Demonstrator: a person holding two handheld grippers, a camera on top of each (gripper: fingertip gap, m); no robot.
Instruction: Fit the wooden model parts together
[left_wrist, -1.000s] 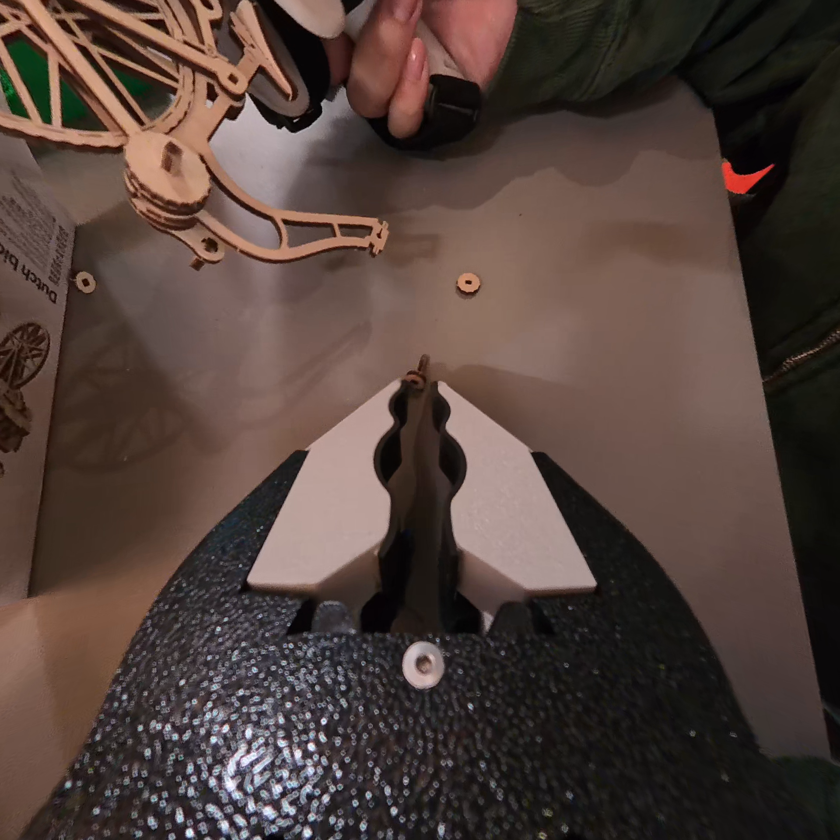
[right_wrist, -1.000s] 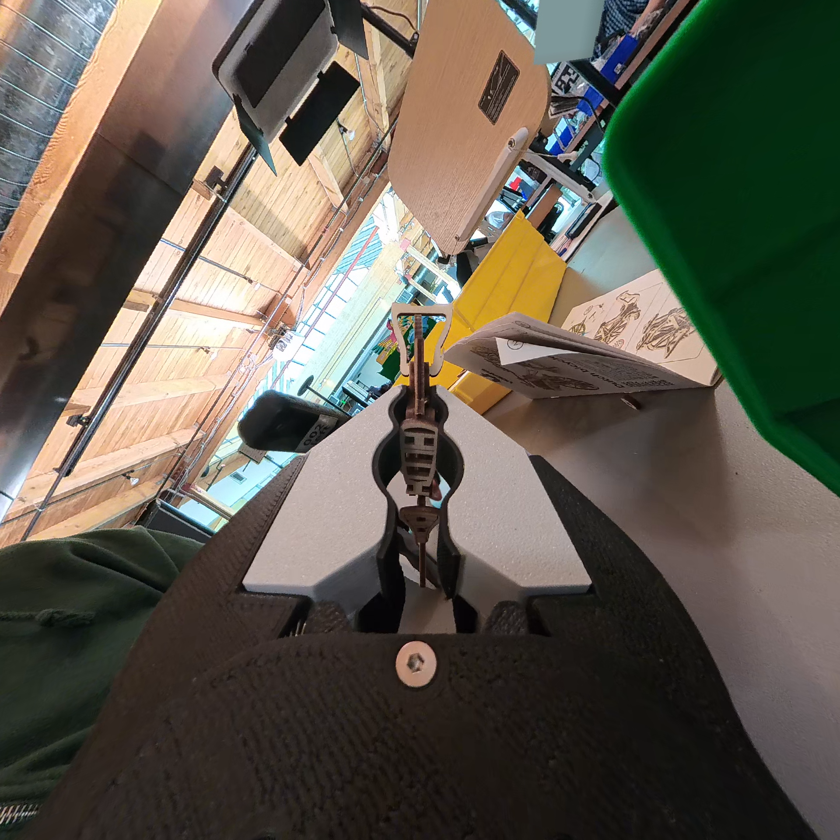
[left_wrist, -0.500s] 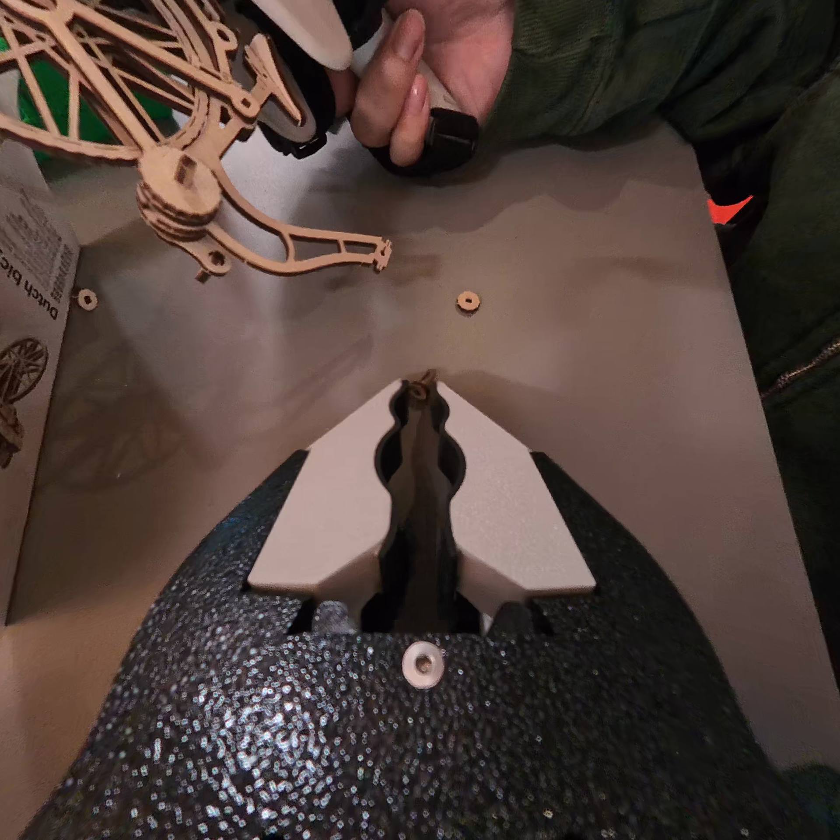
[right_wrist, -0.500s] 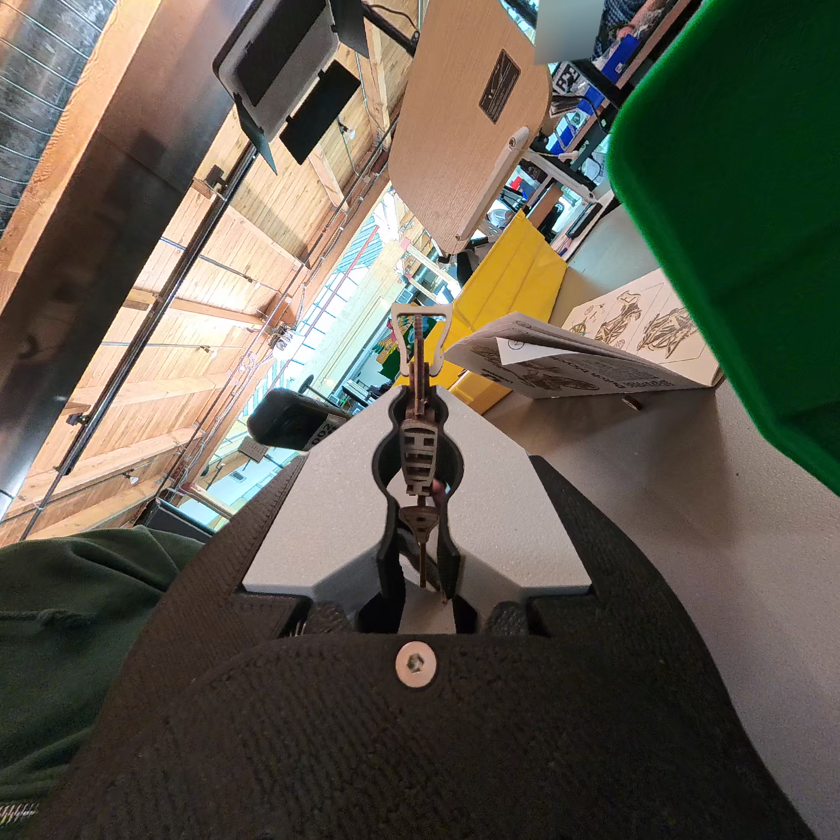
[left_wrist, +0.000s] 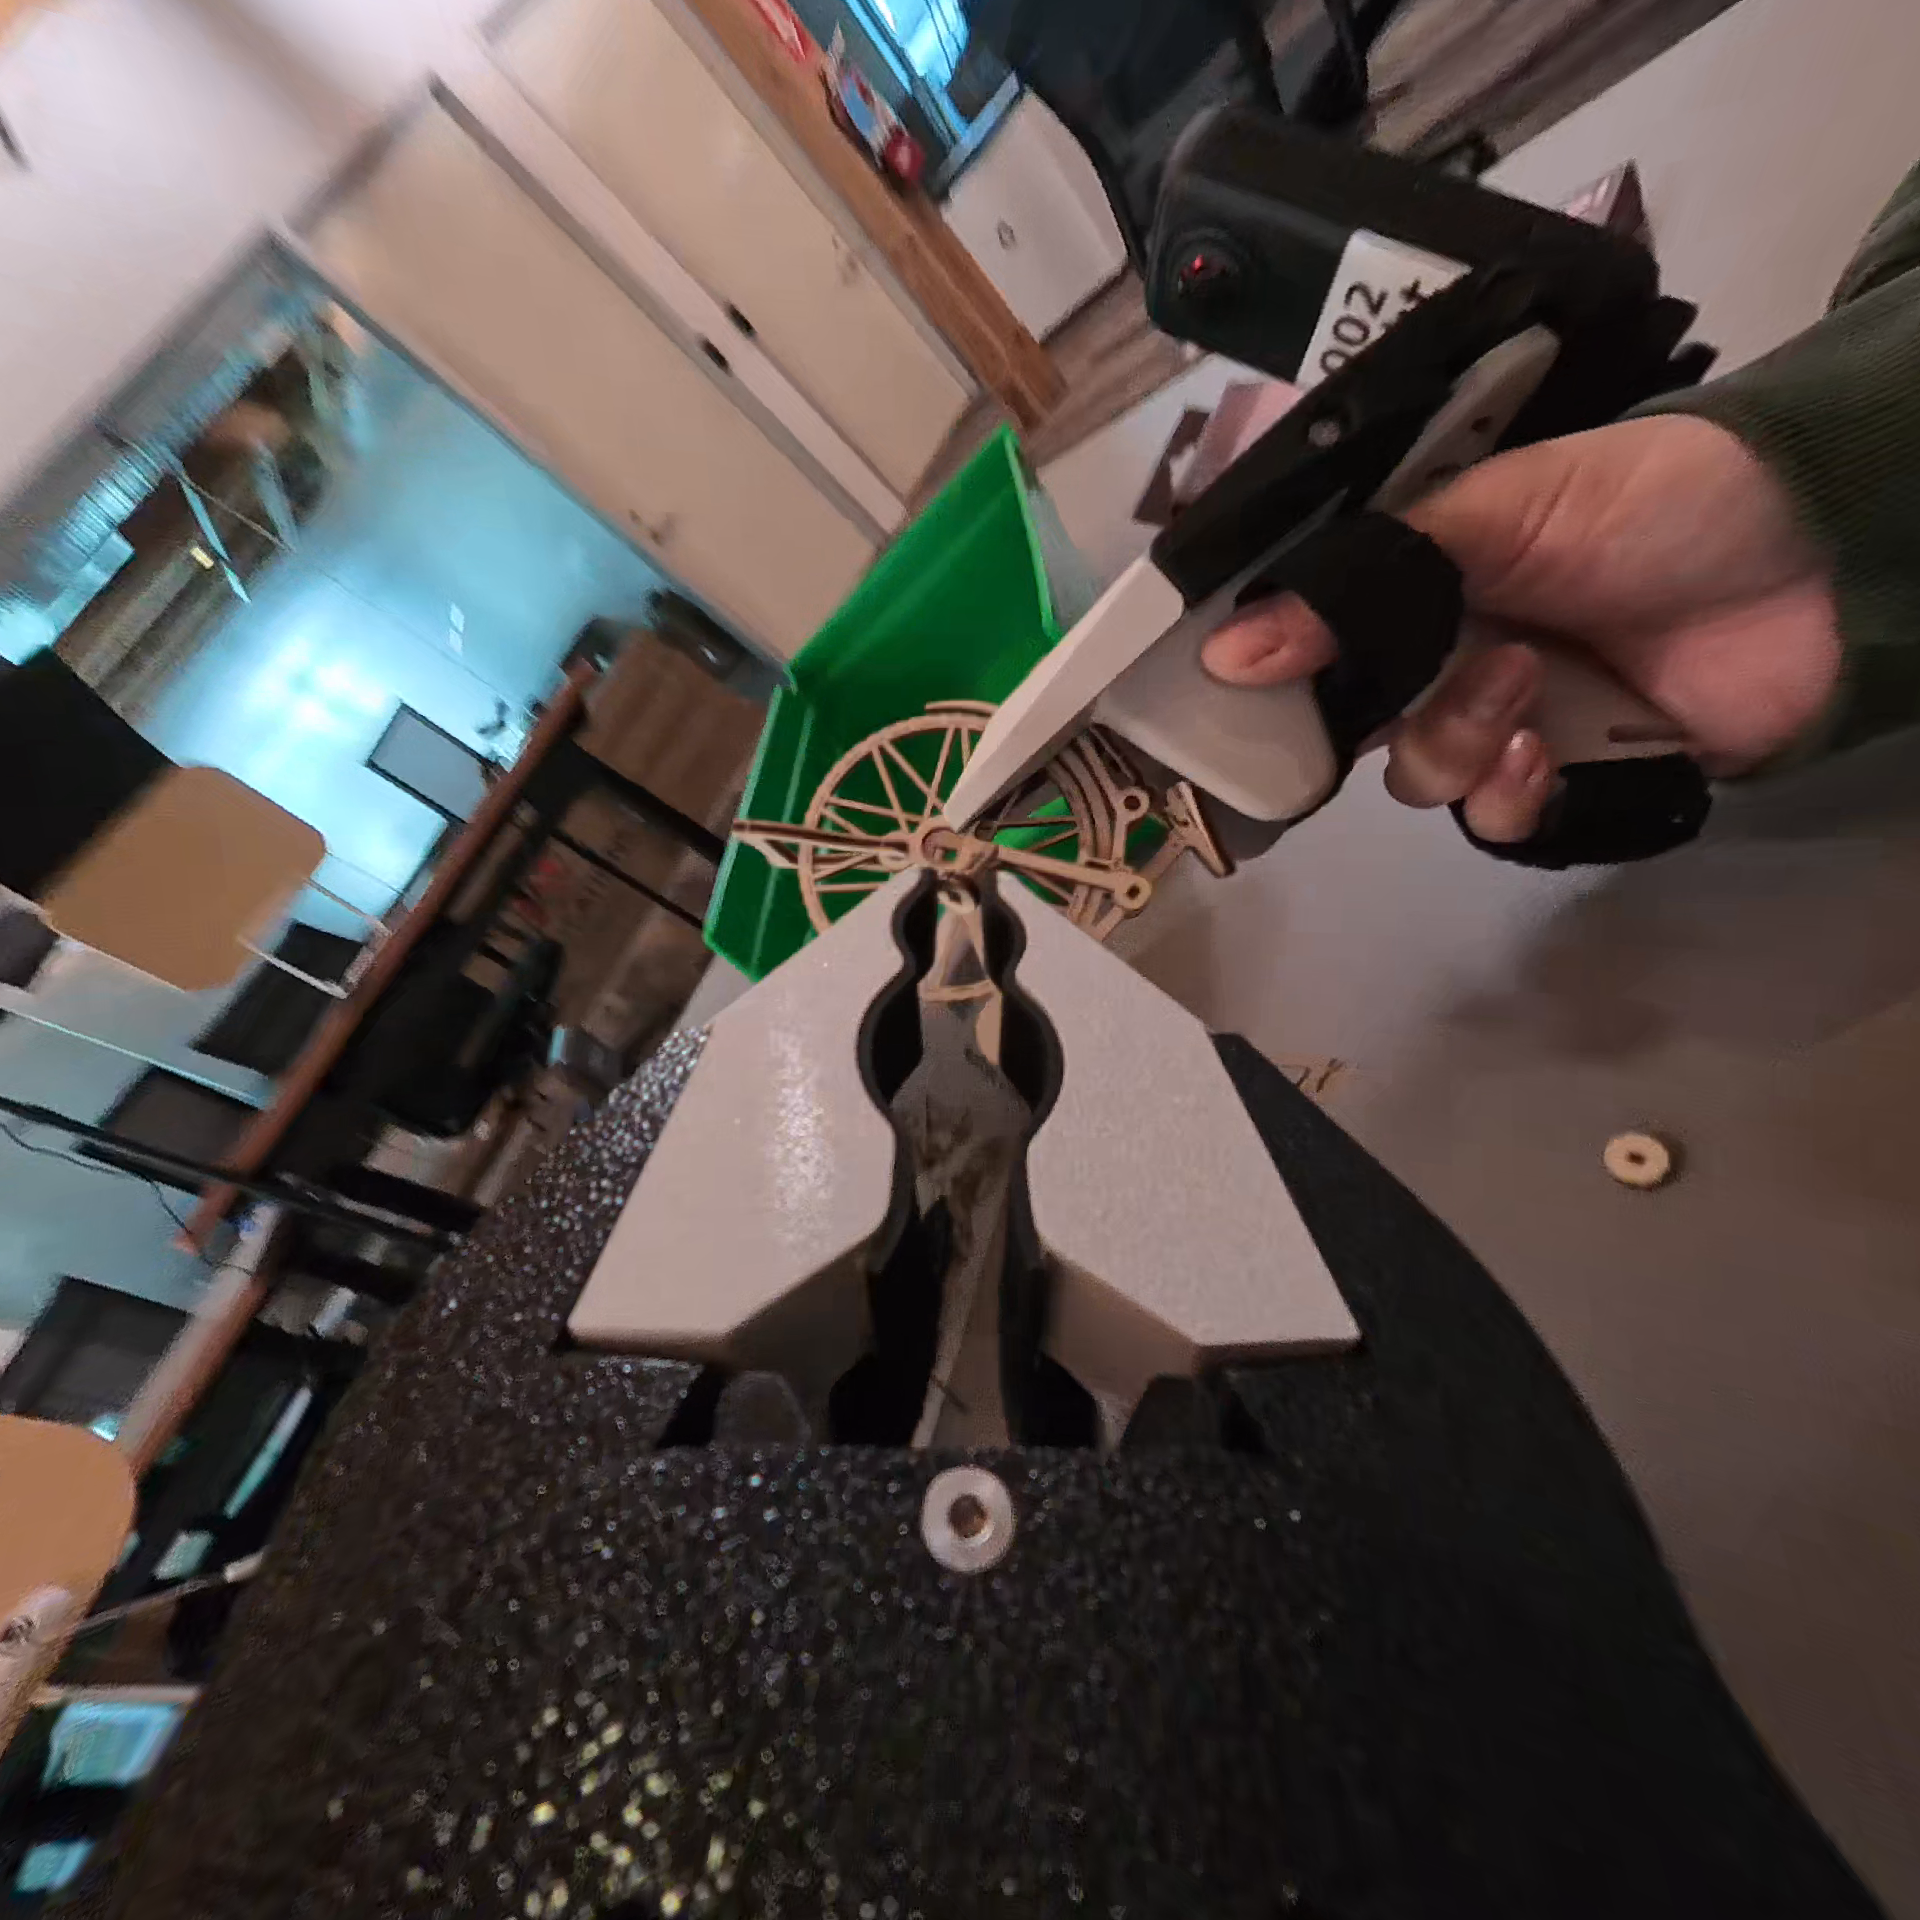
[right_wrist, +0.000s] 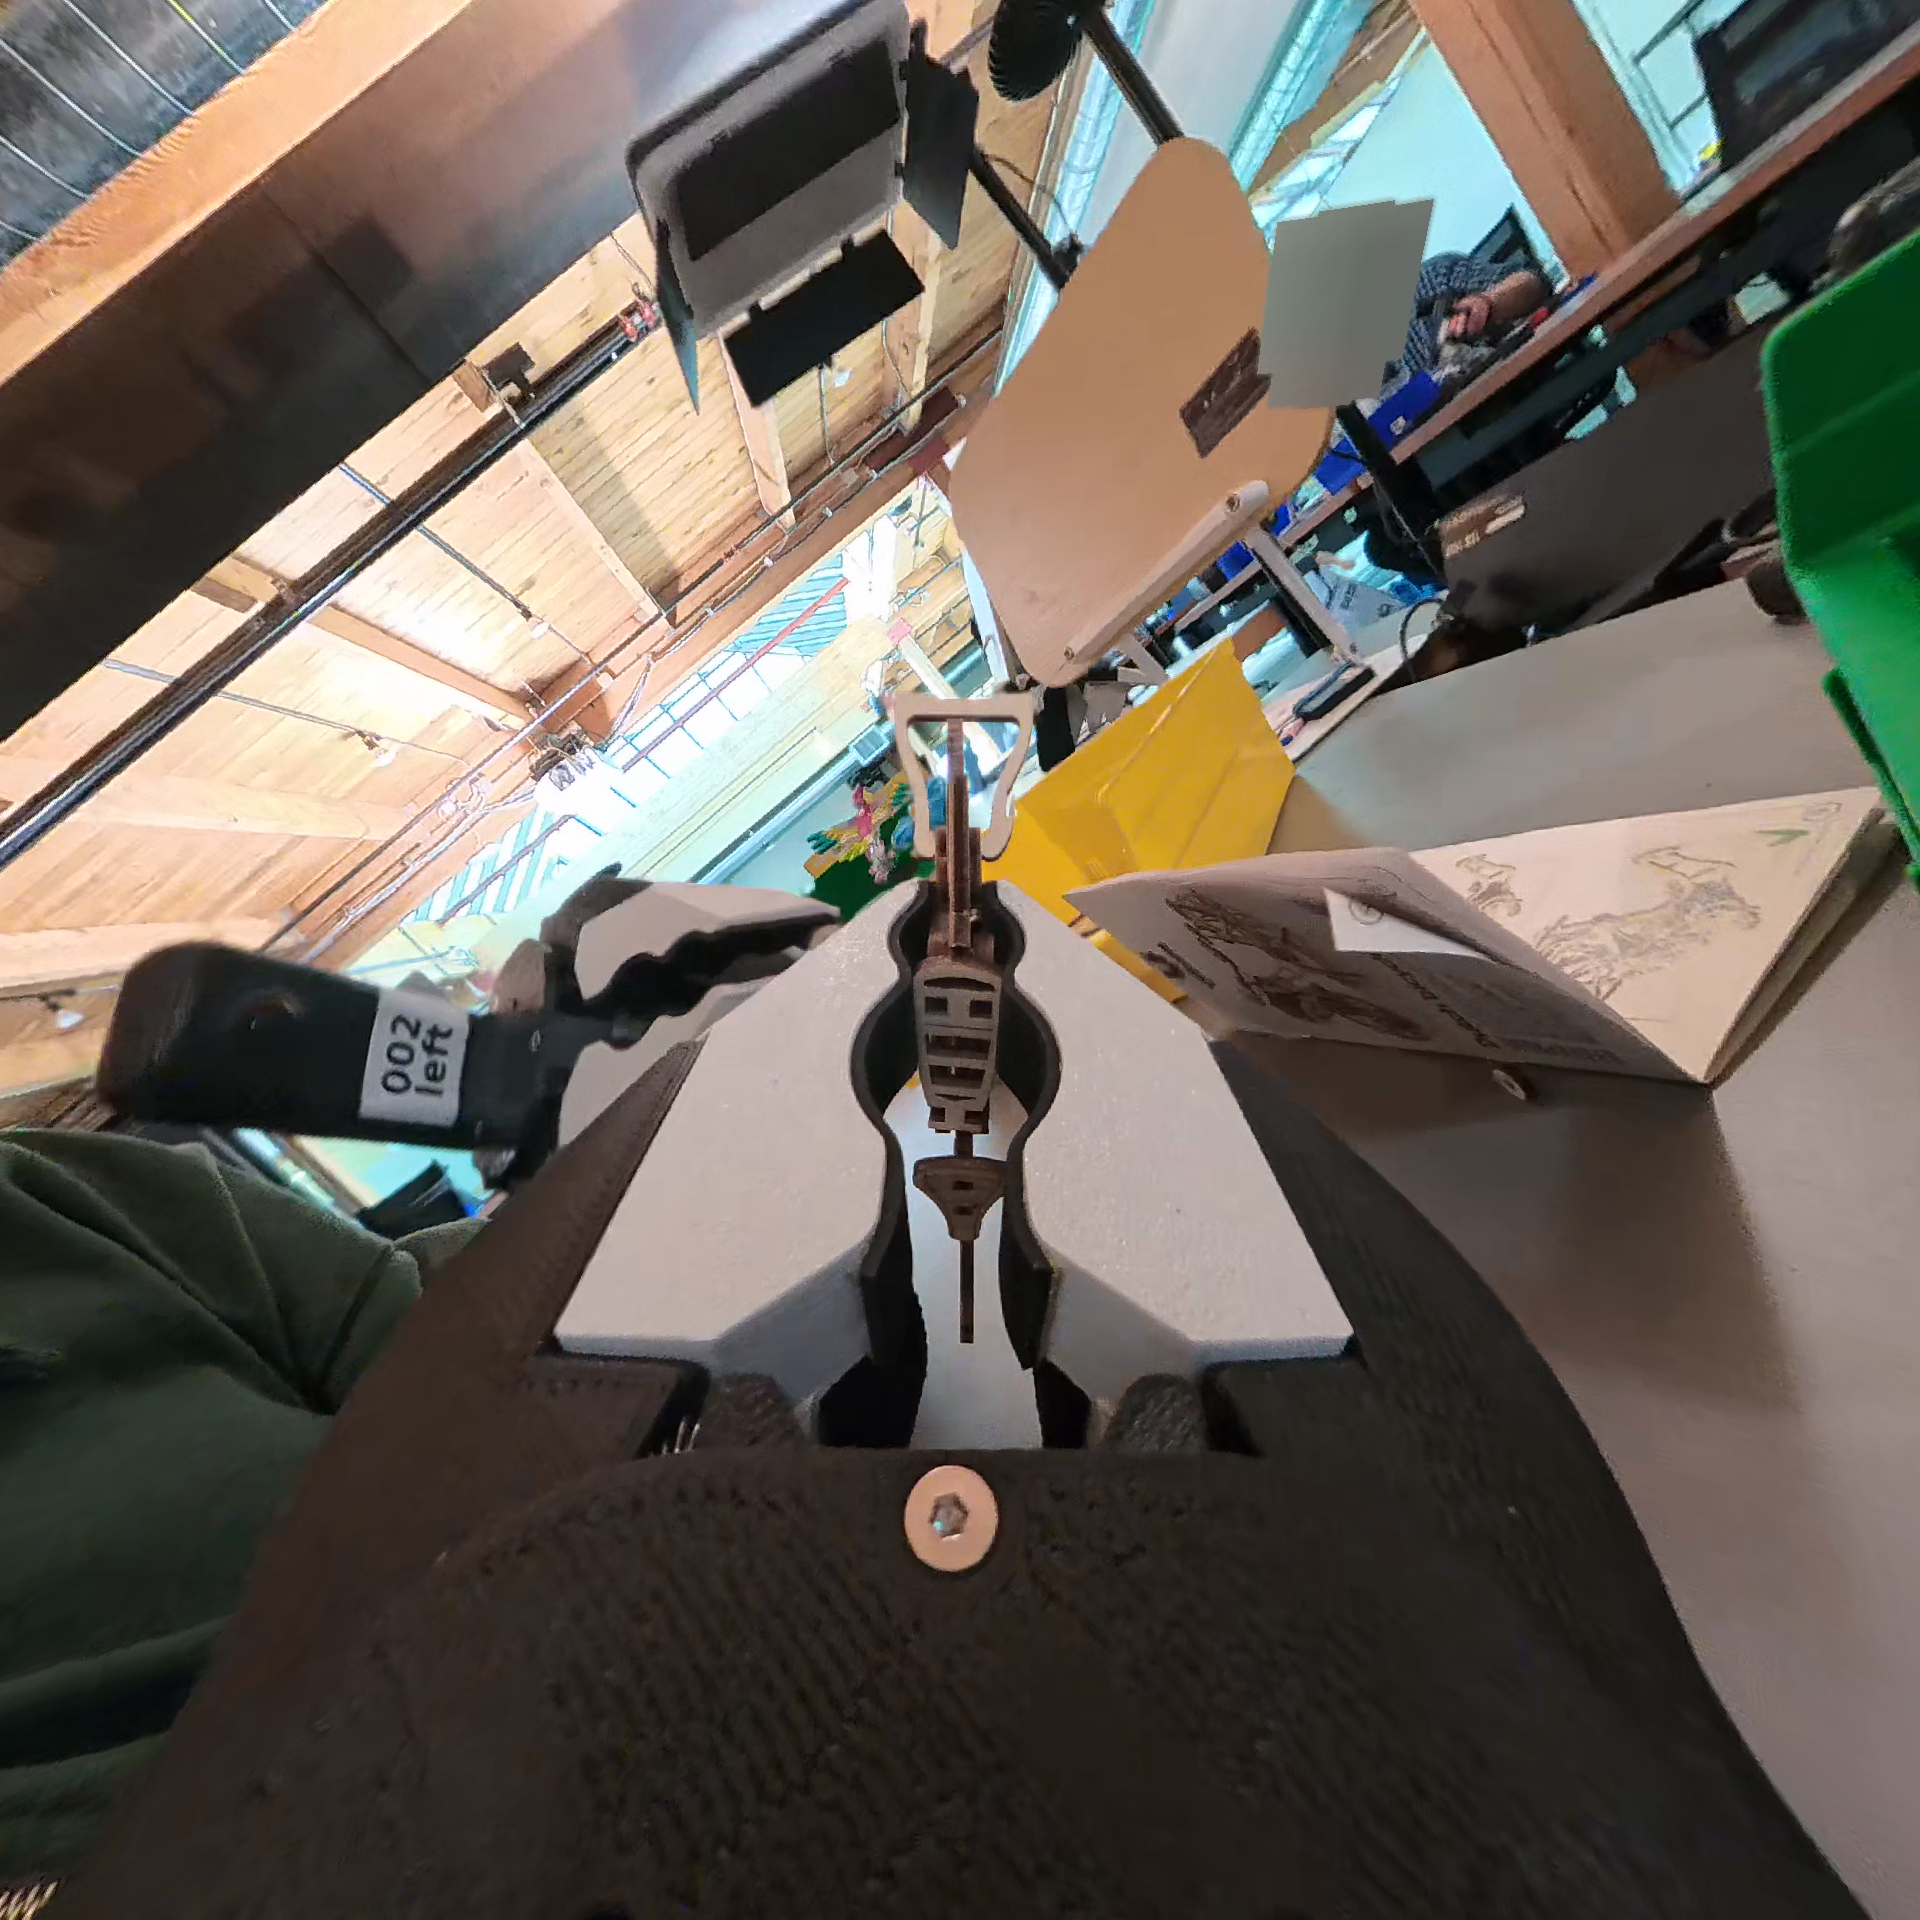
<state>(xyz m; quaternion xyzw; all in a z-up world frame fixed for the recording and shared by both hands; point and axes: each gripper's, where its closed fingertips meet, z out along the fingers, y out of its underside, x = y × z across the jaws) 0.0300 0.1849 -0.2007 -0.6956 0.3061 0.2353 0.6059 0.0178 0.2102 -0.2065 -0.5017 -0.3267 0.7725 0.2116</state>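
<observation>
Here, right gripper (right_wrist: 958, 894) tilted upward — fingers clamping wooden bicycle model (right_wrist: 958, 997).

The wooden bicycle (left_wrist: 940, 821) is partly hidden behind both grippers. The far room is blurred. The green bin (right_wrist: 1860, 499) is cut off at the right edge

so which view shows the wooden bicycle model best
The left wrist view: the pale wooden spoked bicycle model appears side-on, wheel and frame visible. The right wrist view shows it only edge-on, clamped in the right tool.
</observation>
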